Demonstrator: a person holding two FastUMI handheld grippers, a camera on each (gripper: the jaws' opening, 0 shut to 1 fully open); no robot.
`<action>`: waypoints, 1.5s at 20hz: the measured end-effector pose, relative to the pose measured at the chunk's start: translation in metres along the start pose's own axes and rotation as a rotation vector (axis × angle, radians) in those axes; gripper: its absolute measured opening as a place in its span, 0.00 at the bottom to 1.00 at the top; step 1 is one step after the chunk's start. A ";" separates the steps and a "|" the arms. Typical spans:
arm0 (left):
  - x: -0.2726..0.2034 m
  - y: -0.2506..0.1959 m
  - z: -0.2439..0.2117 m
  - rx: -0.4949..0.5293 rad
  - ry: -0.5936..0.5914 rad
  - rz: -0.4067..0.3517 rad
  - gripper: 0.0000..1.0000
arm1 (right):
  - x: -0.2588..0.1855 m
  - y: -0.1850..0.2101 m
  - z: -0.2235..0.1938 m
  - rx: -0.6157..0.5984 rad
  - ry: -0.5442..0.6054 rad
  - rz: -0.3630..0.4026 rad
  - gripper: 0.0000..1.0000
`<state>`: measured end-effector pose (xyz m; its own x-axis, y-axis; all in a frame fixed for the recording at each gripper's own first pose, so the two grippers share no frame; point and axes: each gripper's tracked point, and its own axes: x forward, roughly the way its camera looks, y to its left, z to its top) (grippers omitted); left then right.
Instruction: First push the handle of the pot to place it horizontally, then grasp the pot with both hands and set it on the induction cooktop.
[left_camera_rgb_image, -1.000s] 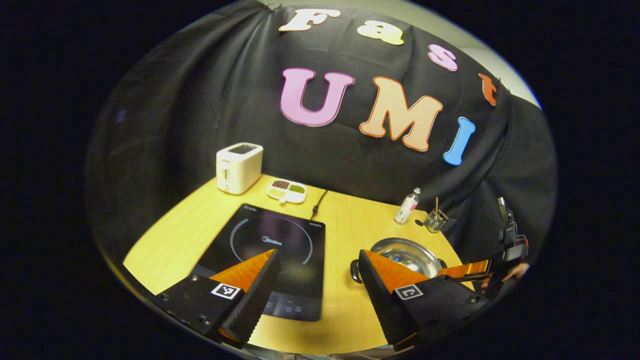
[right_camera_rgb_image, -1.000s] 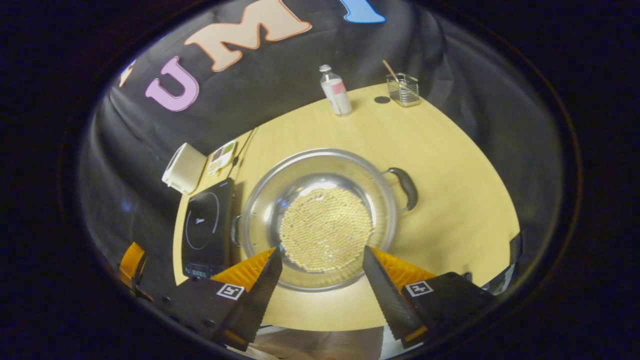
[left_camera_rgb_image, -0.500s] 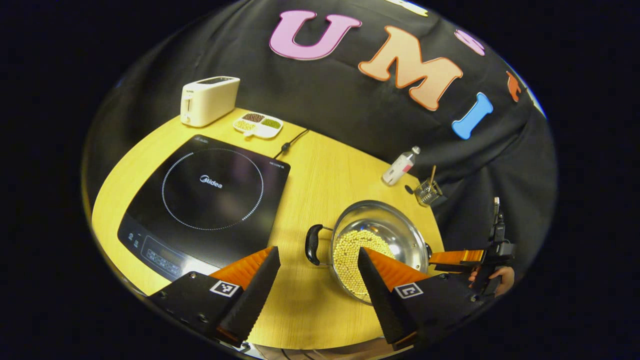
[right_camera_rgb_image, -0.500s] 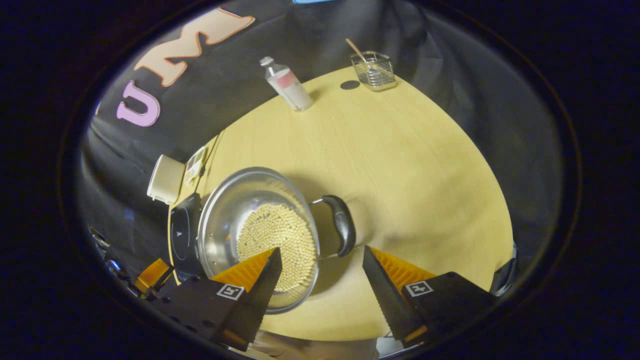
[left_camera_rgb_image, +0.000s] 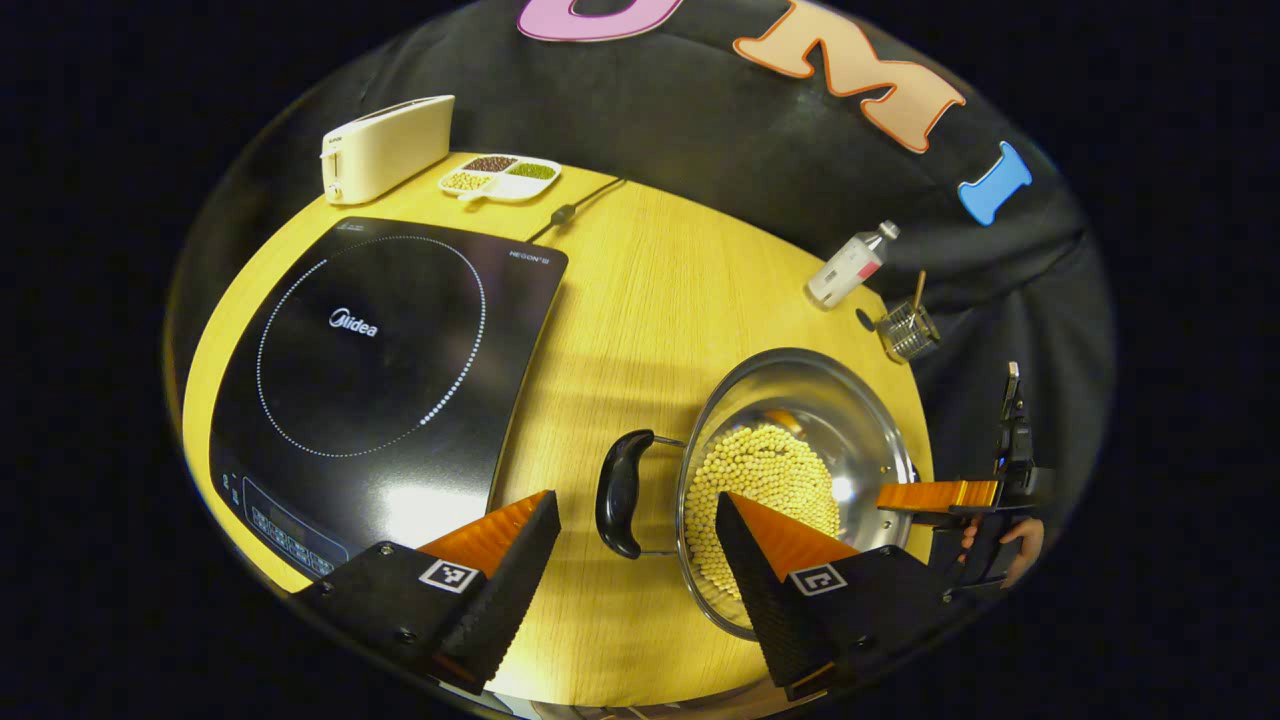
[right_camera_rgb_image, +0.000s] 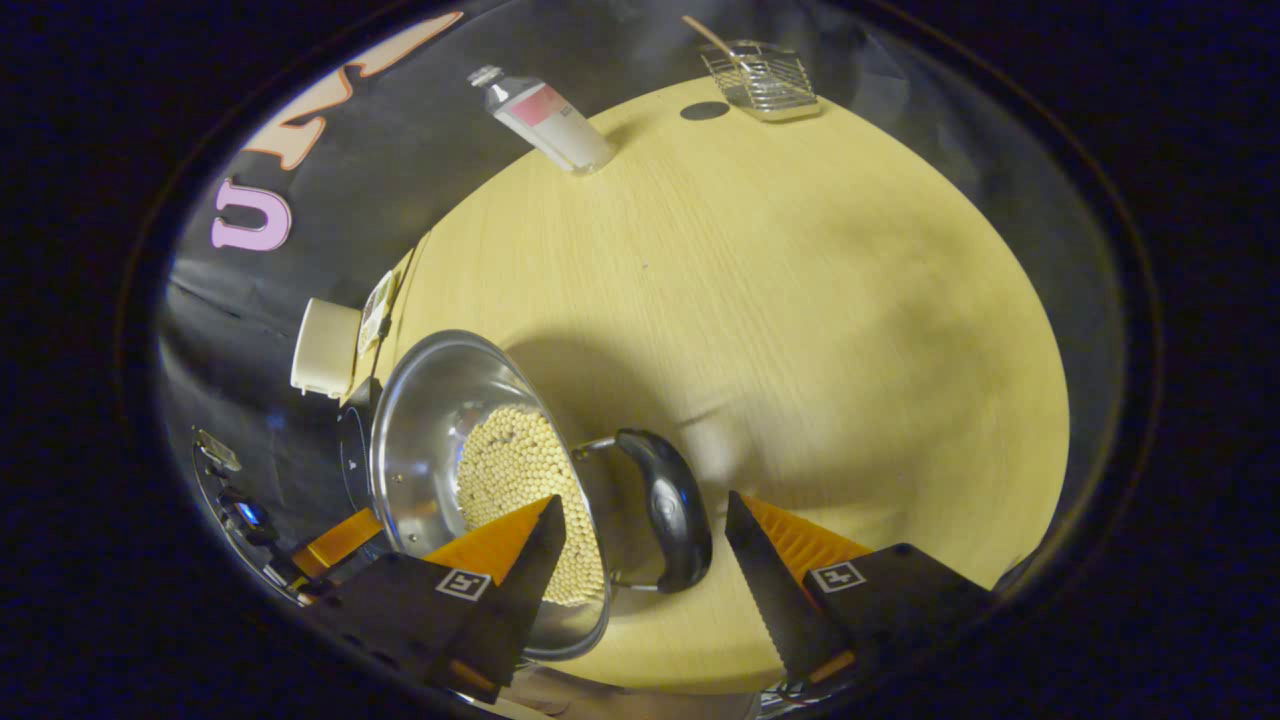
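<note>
Currently hovering over the round yellow wooden table (left_camera_rgb_image: 640, 300), both grippers poised at opposite sides of the shiny steel pot of pale beans (left_camera_rgb_image: 790, 480); pot resting on the table to the right of the flat black induction cooktop (left_camera_rgb_image: 370, 350), near it but apart, not yet on its ring; left gripper (left_camera_rgb_image: 640, 540) spread wide, holding nothing, fingers straddling the pot's black loop handle (left_camera_rgb_image: 620, 492) on the cooktop side, seemingly lined up to close on it; right gripper (right_camera_rgb_image: 645, 545) likewise wide open and empty, flanking the other black loop handle (right_camera_rgb_image: 670, 510), with one finger overlapping the rim from above; contact with either handle not evident; handles apparently lying level across the pot already, so probably at the approach for the two-handed grasp; cream toaster (left_camera_rgb_image: 385, 148), white divided dish of beans (left_camera_rgb_image: 500, 178), small clear bottle with a pink label (left_camera_rgb_image: 850, 265) and wire holder with a stick (left_camera_rgb_image: 908, 330) standing back along the wall, well clear of the likely path to the cooktop.
</note>
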<state>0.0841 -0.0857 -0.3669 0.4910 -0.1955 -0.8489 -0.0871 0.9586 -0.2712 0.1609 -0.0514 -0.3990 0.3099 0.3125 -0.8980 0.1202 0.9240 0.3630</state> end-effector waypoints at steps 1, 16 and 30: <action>0.006 0.000 -0.002 -0.002 0.022 0.001 0.97 | 0.005 -0.001 0.000 -0.001 0.014 -0.002 0.99; 0.052 0.005 -0.020 -0.001 0.201 0.064 0.82 | 0.025 -0.001 0.001 -0.060 0.145 0.041 0.68; 0.020 -0.005 -0.035 -0.072 0.216 0.064 0.60 | 0.000 0.002 -0.011 -0.124 0.131 0.048 0.55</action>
<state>0.0642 -0.1018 -0.3987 0.2860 -0.1824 -0.9407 -0.1777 0.9546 -0.2391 0.1505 -0.0474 -0.4014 0.1858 0.3753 -0.9081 -0.0113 0.9249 0.3800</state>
